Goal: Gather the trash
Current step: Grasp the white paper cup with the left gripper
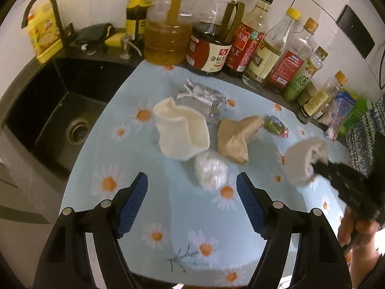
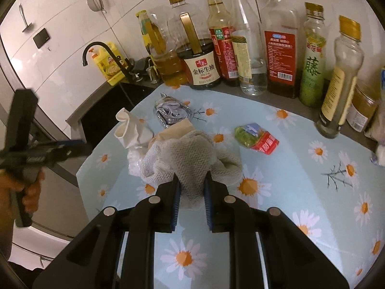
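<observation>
Grey knitted rag (image 2: 192,156), pinched between the clenched pads of the right claw (image 2: 191,187), hangs above the daisy-print desk (image 2: 288,180). The left claw (image 1: 192,187) stands released and empty over a white plastic wad (image 1: 210,171). Crumpled white paper (image 1: 179,132), brown paper (image 1: 234,141), a foil wrapper (image 1: 204,96) and a green packet (image 2: 256,138) lie on the desk.
</observation>
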`<action>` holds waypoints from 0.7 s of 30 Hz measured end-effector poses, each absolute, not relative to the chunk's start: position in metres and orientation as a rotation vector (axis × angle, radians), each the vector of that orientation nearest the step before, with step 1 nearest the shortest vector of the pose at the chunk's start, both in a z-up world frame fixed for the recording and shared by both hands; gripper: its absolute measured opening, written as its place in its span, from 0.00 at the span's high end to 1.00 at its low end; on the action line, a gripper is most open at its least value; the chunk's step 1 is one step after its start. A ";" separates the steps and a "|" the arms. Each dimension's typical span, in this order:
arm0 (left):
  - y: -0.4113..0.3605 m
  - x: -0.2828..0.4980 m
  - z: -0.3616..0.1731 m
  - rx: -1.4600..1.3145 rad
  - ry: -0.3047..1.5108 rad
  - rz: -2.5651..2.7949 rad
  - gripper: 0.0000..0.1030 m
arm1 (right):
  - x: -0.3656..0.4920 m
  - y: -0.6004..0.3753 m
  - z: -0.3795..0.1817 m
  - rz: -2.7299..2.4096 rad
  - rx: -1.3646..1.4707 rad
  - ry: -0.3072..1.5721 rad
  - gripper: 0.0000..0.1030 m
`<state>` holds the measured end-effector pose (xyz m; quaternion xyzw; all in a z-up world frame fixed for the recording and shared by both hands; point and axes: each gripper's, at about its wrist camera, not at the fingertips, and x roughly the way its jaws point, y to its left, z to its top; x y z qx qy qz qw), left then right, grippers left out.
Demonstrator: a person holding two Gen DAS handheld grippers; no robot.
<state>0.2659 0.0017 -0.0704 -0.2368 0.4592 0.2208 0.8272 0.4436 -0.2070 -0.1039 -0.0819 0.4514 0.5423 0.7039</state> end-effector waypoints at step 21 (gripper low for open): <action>0.055 0.338 -0.120 -0.474 1.088 0.535 0.19 | 0.446 -0.237 -0.120 1.167 -0.135 1.074 0.81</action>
